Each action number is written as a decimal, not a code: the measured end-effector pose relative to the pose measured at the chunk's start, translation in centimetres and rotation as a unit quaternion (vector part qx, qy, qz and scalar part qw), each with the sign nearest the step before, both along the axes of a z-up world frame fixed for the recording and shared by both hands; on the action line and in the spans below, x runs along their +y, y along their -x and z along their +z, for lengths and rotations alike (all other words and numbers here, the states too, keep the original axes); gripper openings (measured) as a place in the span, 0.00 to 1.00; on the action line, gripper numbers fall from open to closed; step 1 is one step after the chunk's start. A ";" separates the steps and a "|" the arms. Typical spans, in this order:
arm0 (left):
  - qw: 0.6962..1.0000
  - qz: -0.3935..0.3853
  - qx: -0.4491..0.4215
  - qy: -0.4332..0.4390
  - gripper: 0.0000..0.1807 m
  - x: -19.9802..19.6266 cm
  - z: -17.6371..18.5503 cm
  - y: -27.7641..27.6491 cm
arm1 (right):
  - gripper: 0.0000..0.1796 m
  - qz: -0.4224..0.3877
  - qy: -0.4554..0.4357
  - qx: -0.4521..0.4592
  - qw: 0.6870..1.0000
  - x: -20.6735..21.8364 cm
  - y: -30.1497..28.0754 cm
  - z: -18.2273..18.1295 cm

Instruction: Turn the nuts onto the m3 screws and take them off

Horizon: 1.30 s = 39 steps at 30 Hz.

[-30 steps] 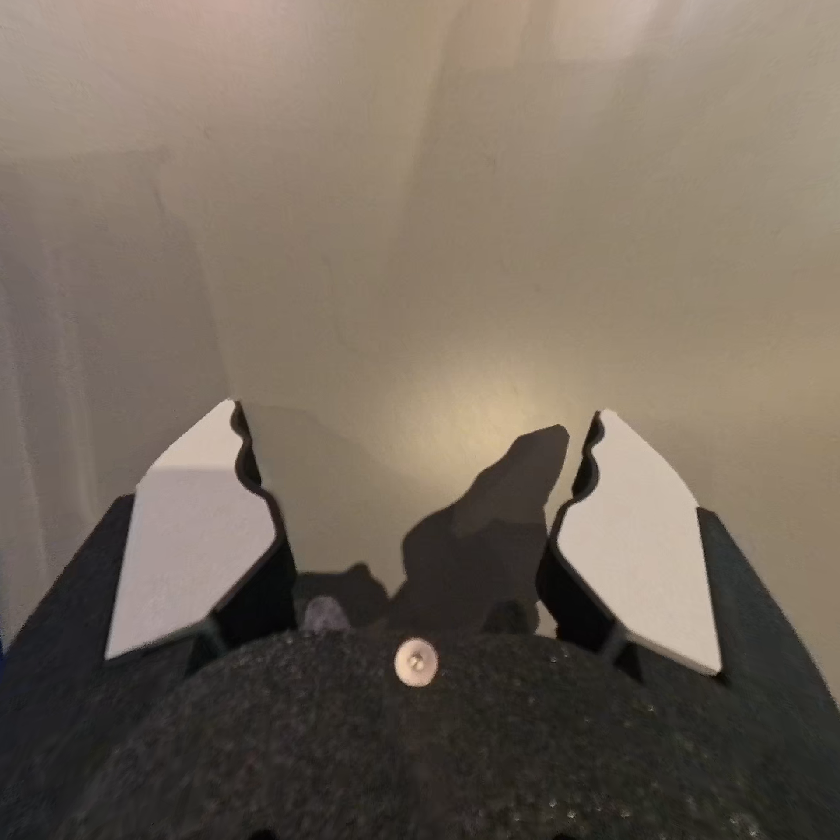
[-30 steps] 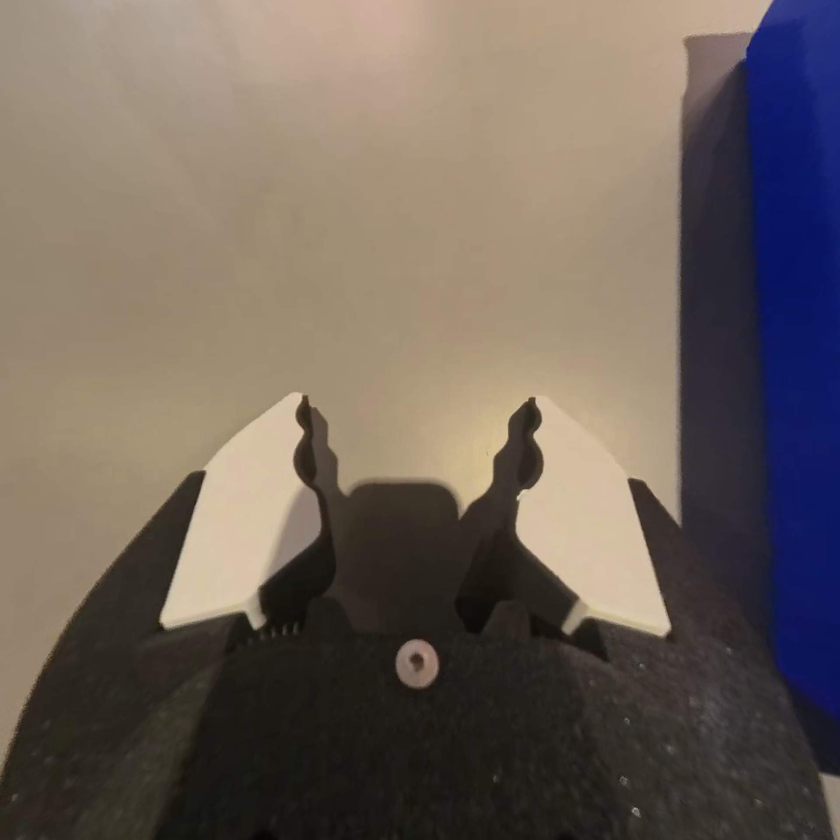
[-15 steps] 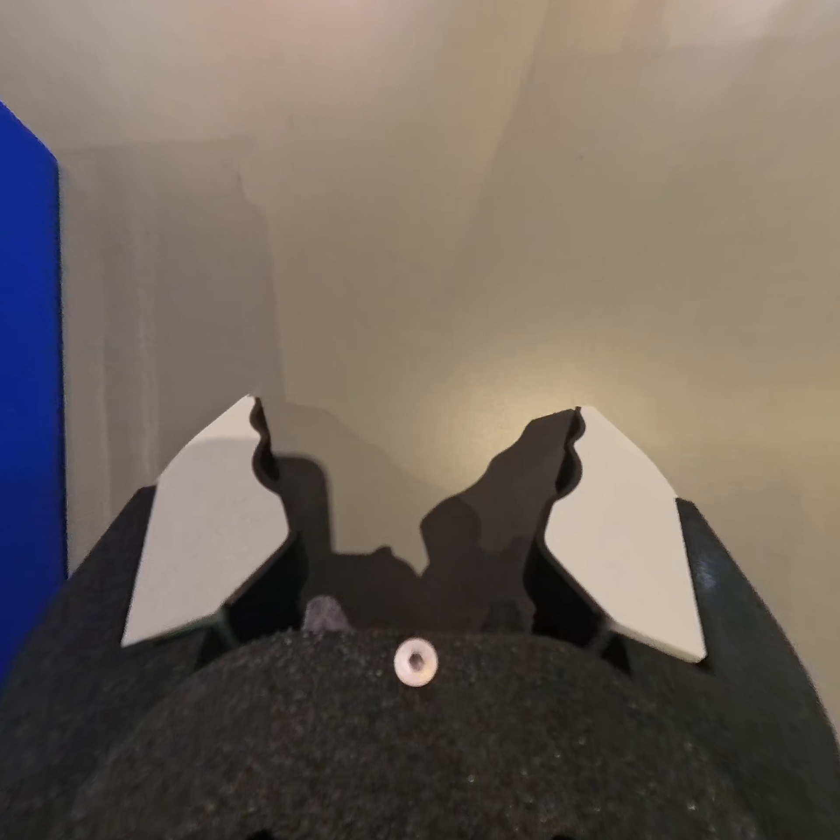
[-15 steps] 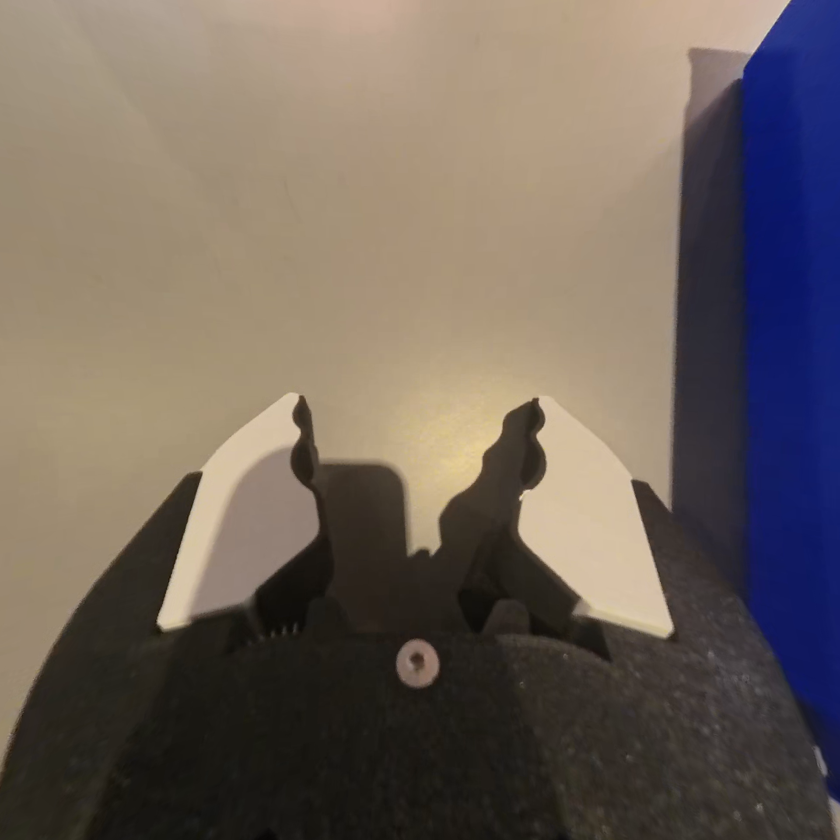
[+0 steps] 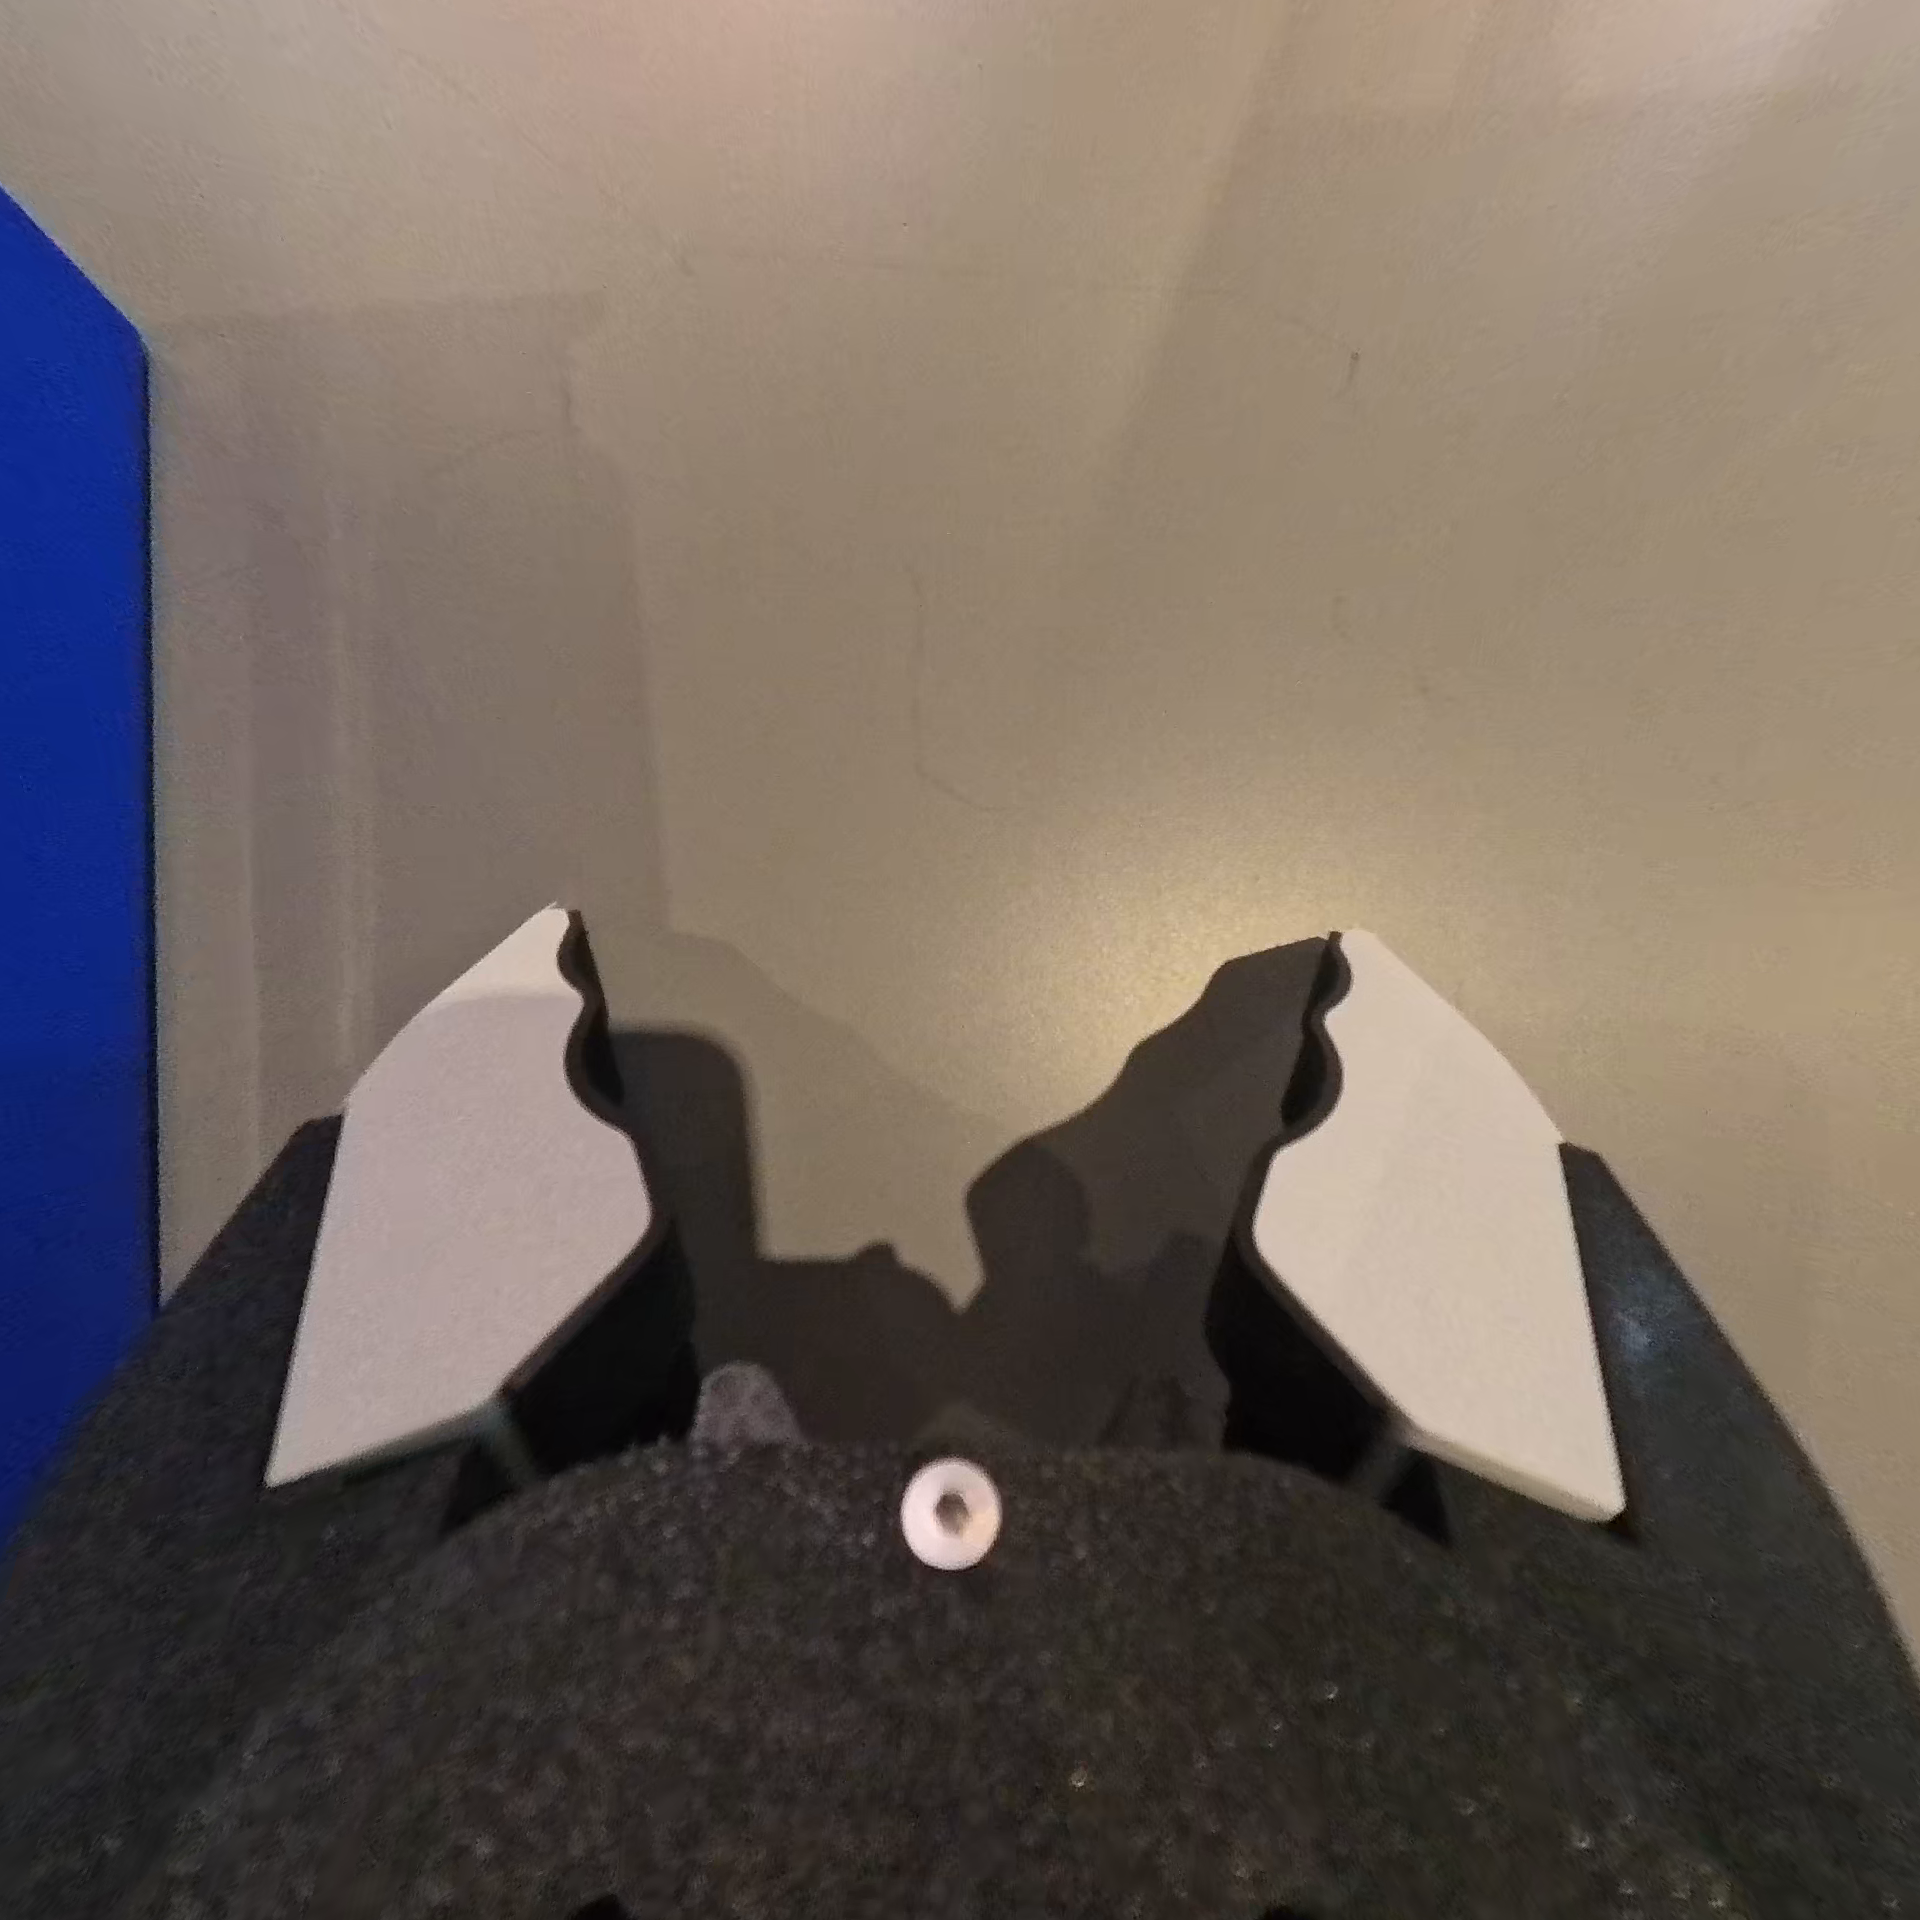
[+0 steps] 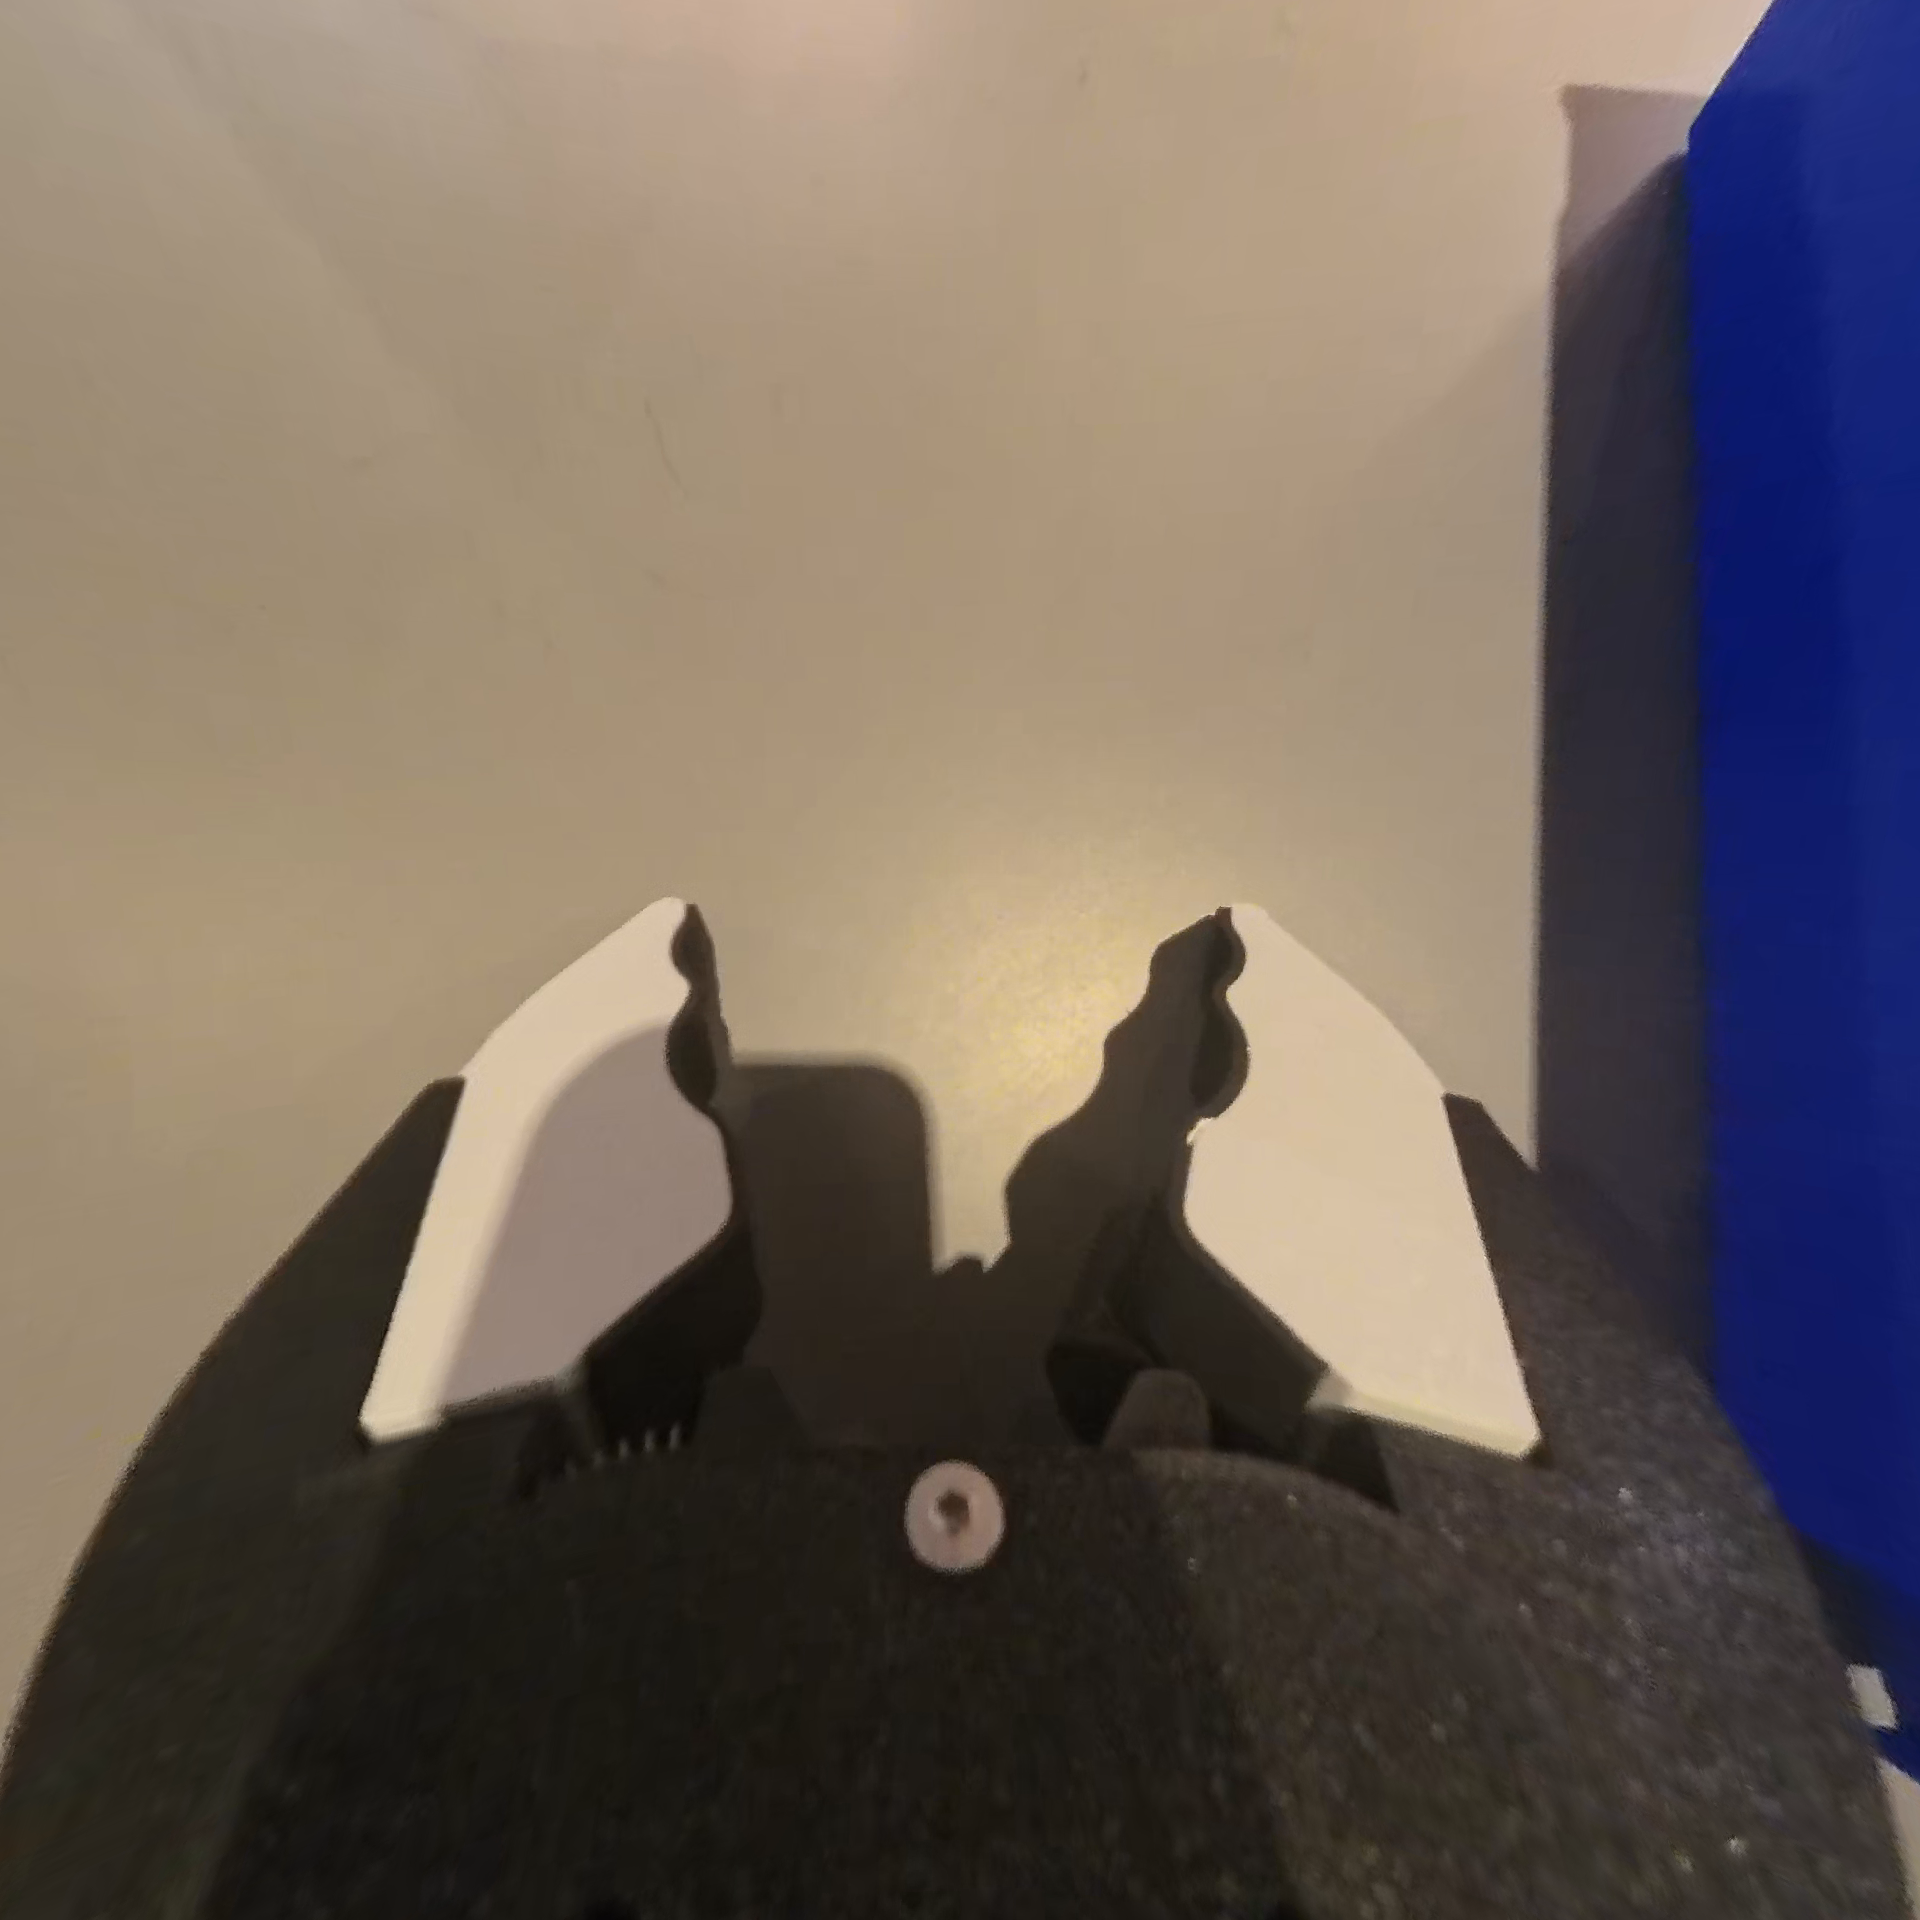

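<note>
nearest in the left wrist view is the rough black body of the left gripper, with a small silver bolt head at its middle. its two white fingers stand spread wide with nothing between them, their wavy dark inner edges facing each other across bare surface. beyond the tips lies a plain beige tabletop, with a warm patch of light just past the right finger and dark shadows of the gripper falling between the fingers. at the far left edge rises a flat blue object, cut off by the frame. in the right wrist view the same kind of black body fills the near part, again with a silver bolt head. the right gripper is also spread, less widely, and holds nothing. the beige tabletop stretches away beyond it, slightly blurred. a blue object stands along the right edge with a dark shadow just left of it. no nuts or m3 screws show in either view, so their place cannot be told.
</note>
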<state>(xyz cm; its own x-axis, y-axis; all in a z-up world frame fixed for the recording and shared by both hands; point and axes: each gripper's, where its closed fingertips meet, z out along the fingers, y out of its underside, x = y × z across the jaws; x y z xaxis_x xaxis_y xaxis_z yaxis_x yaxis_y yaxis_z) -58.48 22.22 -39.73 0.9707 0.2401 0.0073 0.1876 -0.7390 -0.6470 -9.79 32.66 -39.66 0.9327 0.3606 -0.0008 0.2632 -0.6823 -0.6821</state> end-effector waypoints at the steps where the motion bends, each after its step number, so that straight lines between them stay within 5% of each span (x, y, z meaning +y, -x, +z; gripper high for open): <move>1: 1.000 0.000 0.000 0.000 0.70 0.0 0.0 0.0 | 0.50 -0.001 0.000 0.000 1.000 0.0 0.0 0.0; 32: 1.000 0.000 0.000 0.000 0.70 0.0 0.0 0.0 | 0.51 -0.004 -0.004 -0.002 1.000 0.3 -0.1 -0.1; 37: 1.000 0.000 0.000 0.000 0.70 0.0 0.0 0.0 | 0.64 -0.044 0.006 -0.002 0.999 0.6 -1.0 -0.4; 39: 1.000 0.000 0.000 0.000 0.70 0.0 0.0 0.0 | 0.76 -0.081 0.020 -0.007 0.997 0.7 -1.9 -0.8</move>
